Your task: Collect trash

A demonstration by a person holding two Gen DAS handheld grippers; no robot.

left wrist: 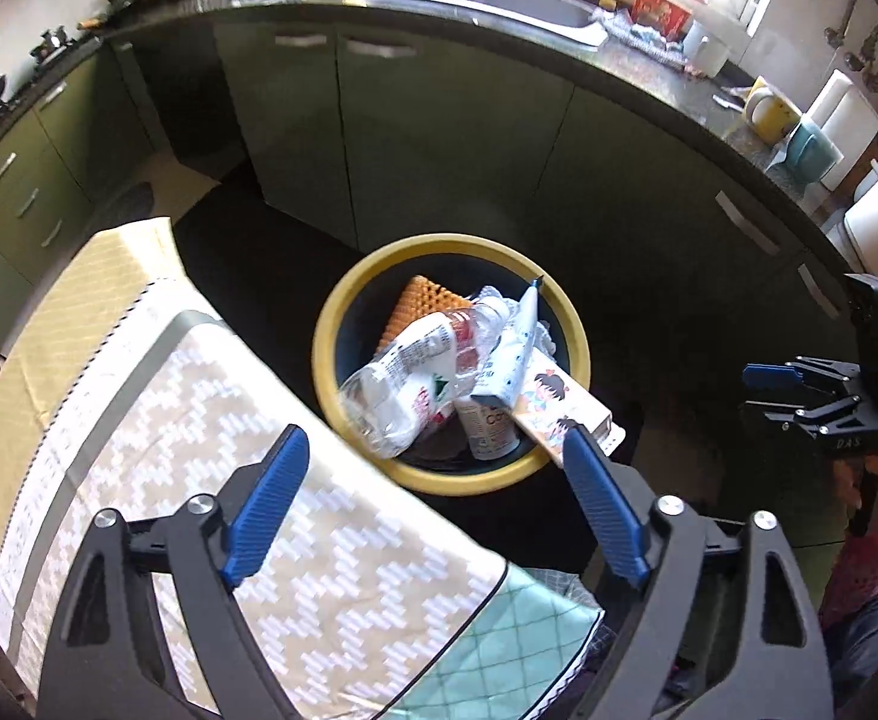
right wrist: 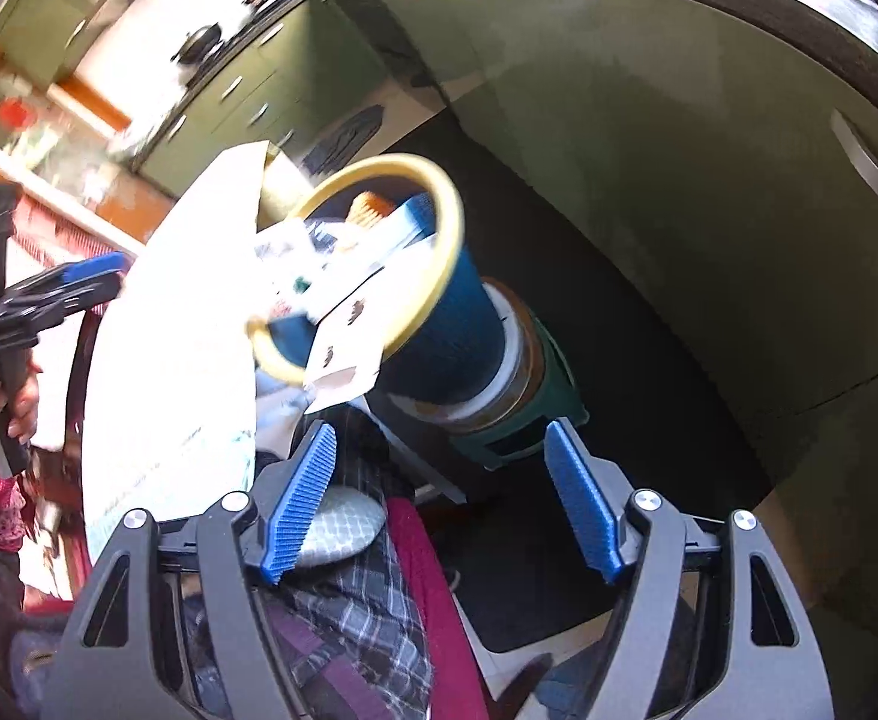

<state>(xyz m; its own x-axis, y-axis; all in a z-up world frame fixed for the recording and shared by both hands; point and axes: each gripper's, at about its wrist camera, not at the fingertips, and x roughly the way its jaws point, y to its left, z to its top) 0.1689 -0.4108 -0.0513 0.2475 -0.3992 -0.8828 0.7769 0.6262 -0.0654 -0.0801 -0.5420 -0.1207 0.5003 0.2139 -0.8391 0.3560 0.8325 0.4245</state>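
- A bin (left wrist: 451,483) with a yellow rim and a dark blue ribbed wall is seen at the centre of the left wrist view, heaped above its rim with trash.
- The heap holds a crushed clear bottle (left wrist: 402,384), a white tube (left wrist: 520,348), a flat printed carton (left wrist: 565,414) jutting over the rim at lower right, and an orange nubbed piece (left wrist: 423,300) at the back.
- The left gripper (left wrist: 432,504) is seen released at the bottom of the frame, nothing between its ridged blue pads (left wrist: 267,501).
- The right gripper (right wrist: 442,501) is likewise spread and empty; it is seen small at the right edge of the left wrist view.
- A desk (left wrist: 210,438) under a woven zigzag cloth fills the lower left; no trash is seen on the visible part.
- The task is judged well along: much is already binned; what remains elsewhere cannot be told.
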